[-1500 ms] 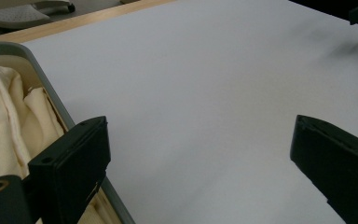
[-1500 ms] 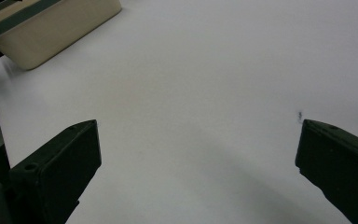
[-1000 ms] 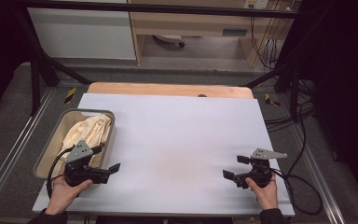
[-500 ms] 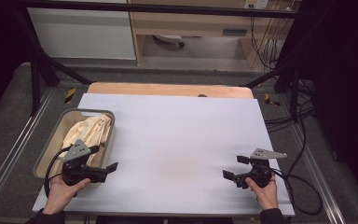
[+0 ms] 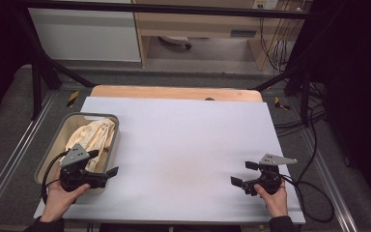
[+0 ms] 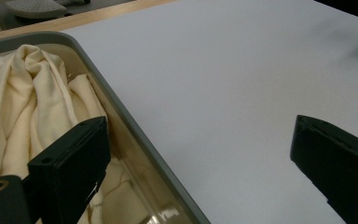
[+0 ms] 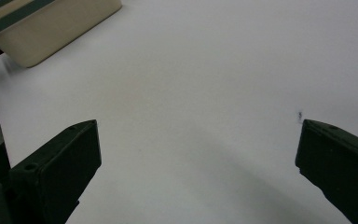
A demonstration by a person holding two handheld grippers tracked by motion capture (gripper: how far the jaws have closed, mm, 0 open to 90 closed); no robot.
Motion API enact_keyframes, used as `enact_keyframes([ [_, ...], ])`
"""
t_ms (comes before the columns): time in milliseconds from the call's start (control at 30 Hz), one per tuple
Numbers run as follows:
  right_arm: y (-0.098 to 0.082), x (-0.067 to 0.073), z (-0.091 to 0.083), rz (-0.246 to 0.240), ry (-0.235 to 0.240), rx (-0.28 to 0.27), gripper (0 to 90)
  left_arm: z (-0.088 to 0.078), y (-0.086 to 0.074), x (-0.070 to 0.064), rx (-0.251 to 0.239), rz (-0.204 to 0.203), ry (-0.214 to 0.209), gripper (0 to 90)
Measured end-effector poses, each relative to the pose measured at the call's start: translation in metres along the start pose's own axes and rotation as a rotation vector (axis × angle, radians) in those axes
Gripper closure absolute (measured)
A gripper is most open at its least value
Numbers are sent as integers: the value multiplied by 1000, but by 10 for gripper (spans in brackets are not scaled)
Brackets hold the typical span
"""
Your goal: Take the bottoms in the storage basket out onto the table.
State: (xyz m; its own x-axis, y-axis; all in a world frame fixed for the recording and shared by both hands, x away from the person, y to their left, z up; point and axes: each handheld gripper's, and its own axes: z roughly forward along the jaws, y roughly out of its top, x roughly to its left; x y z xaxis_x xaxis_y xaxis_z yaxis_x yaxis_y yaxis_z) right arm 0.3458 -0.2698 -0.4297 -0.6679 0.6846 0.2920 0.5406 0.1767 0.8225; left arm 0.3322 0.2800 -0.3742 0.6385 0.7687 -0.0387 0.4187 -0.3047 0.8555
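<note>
The left claw (image 5: 107, 173) is held wide open with nothing between its jaws, gripped by the left hand (image 5: 63, 195) at the near left corner of the table (image 5: 183, 145). In the left gripper view, one jaw is seen over the inside of a grey bin (image 6: 135, 135) and the other over the bare white table surface, so the bin's near wall is straddled. A crumpled cream cloth (image 5: 91, 140) is seen lying inside the bin, just under and beyond the claw. The right claw (image 5: 243, 175) is likewise spread wide and empty, held by the right hand (image 5: 273, 197) low over the table near its right front edge, well apart from the bin. In the right gripper view, the bin's outer wall (image 7: 51, 23) is seen far off at the upper left.
</note>
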Motion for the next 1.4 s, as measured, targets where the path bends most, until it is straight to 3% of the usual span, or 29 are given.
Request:
enact_keyframes([
  [867,0,0,0,-3,0,6,5,-8,5,9,17,-6,35,39],
  [1400,-1,1,1,-1,-4,12,5,-16,21,25,48,-15,115,39],
])
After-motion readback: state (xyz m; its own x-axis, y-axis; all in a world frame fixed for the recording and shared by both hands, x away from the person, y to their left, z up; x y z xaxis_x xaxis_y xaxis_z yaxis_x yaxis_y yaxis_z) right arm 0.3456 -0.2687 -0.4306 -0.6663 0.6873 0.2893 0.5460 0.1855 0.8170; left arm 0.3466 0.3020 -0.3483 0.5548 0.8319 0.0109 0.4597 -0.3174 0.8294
